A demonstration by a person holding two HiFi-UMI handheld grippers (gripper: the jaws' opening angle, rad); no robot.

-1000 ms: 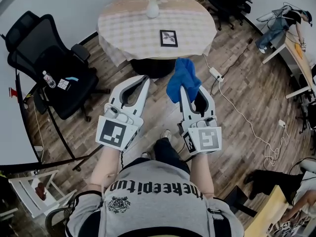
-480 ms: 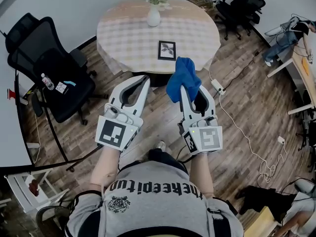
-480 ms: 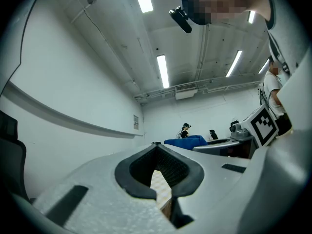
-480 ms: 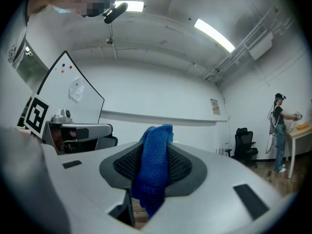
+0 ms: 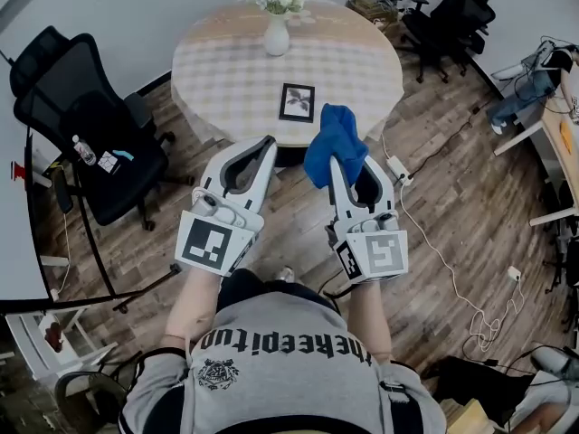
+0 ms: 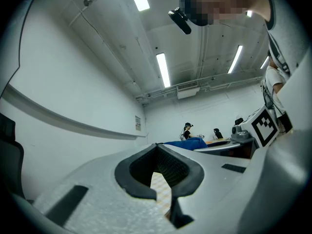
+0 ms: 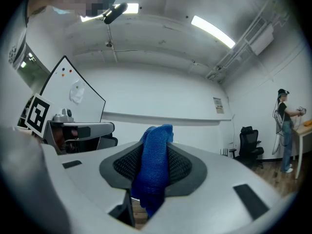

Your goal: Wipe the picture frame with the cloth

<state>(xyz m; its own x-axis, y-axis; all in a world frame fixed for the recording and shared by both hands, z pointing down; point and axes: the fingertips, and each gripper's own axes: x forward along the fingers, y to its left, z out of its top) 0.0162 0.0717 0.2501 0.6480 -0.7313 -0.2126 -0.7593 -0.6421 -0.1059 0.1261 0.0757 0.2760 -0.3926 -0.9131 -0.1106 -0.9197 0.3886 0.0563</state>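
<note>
A small black picture frame (image 5: 297,102) lies flat near the front edge of the round table (image 5: 235,70), which has a checked tablecloth. My right gripper (image 5: 333,163) is shut on a blue cloth (image 5: 336,139) that bunches up above its jaws, just short of the table edge and right of the frame. In the right gripper view the cloth (image 7: 155,167) hangs between the dark pads of the right gripper (image 7: 155,145). My left gripper (image 5: 268,143) is held beside it, shut with nothing in it; the left gripper view shows its tips (image 6: 157,147) meeting.
A white vase of flowers (image 5: 276,27) stands at the table's far side. A black office chair (image 5: 86,120) is to the left. A power strip (image 5: 398,170) and white cable lie on the wooden floor to the right. More chairs (image 5: 443,7) stand at the back right.
The table and frame have drawn nearer in the head view as the person steps forward. Both grippers keep the same pose, the cloth still held.
</note>
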